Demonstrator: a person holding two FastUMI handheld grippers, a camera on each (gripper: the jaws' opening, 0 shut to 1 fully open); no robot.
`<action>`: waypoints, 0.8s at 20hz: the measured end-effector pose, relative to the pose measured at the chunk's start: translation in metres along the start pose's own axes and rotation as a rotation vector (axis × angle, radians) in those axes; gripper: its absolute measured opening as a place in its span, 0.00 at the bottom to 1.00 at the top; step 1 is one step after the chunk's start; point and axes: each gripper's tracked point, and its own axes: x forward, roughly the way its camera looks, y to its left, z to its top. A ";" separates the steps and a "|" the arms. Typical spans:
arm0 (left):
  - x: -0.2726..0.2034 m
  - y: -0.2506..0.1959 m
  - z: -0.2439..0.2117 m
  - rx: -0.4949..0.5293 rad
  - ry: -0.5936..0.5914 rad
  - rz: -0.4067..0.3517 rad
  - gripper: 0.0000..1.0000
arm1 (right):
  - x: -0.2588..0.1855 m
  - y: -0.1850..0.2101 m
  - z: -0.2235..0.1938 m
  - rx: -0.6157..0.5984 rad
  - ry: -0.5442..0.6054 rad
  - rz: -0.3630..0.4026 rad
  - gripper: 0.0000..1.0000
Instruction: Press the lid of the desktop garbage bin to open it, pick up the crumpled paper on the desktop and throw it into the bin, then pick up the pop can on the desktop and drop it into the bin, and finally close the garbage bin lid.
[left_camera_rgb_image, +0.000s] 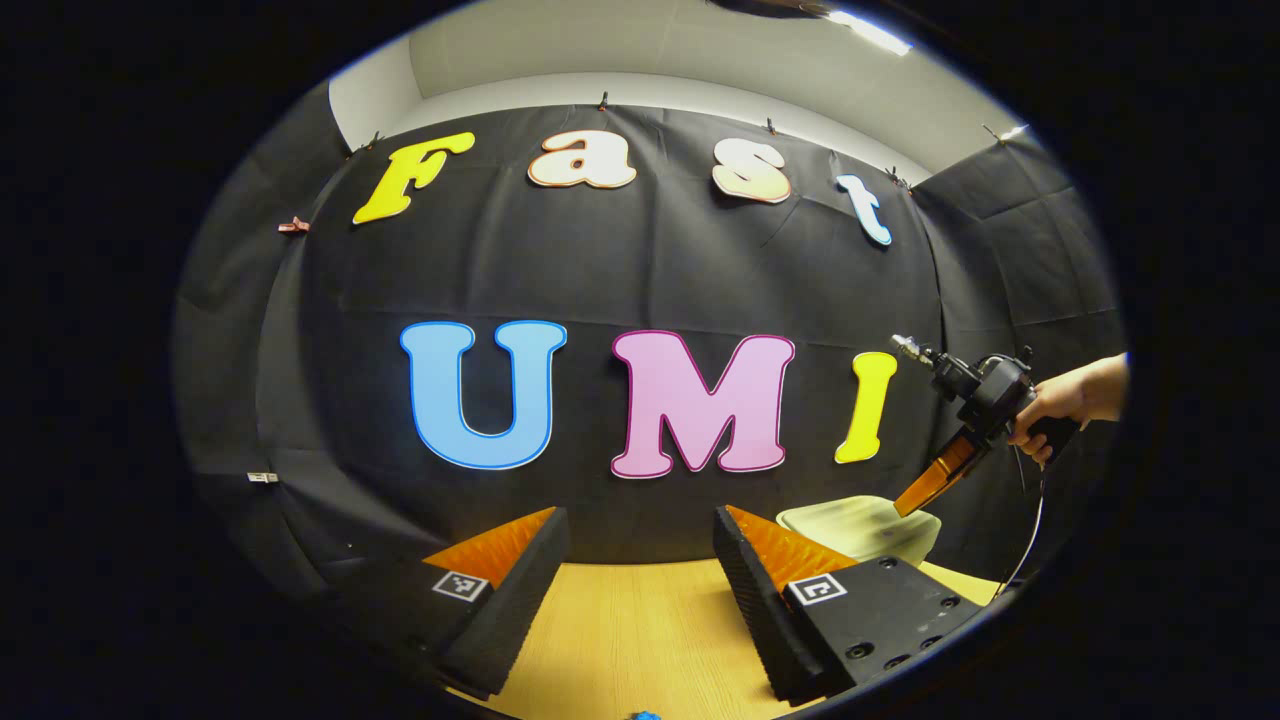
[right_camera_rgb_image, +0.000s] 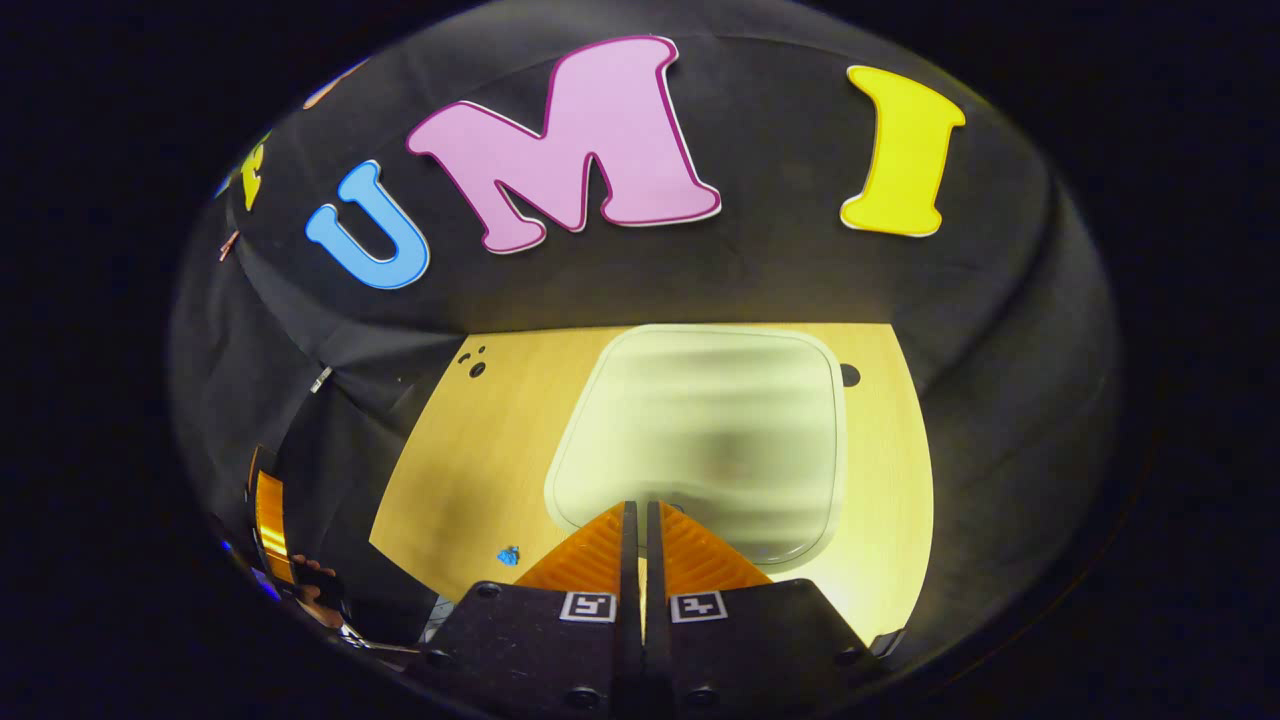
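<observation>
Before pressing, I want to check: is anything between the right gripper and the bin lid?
Nothing visible. The shut right gripper points straight down at the pale, rounded-square plastic bin lid, tips at its near edge.

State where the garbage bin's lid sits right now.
In the right gripper view the lid lies on the wooden desktop, just beyond the right gripper with its closed jaws. In the left gripper view it sits lower right.

Pale cream-green bin lid (right_camera_rgb_image: 700, 440), plain and unpatterned, at 12 o'clock on the light yellow wood-grain desktop (right_camera_rgb_image: 460, 470). Small blue scrap (right_camera_rgb_image: 509, 555) at 8 o'clock of the lid.
</observation>
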 end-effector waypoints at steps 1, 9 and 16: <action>-0.001 0.001 -0.001 -0.004 0.002 0.002 0.93 | 0.004 -0.002 0.000 -0.004 0.018 -0.001 0.05; -0.004 0.002 -0.006 -0.011 0.012 0.007 0.93 | 0.021 -0.011 -0.003 -0.032 0.113 -0.023 0.05; -0.003 0.006 -0.009 -0.009 0.017 0.010 0.93 | 0.032 -0.013 -0.010 -0.091 0.156 -0.037 0.05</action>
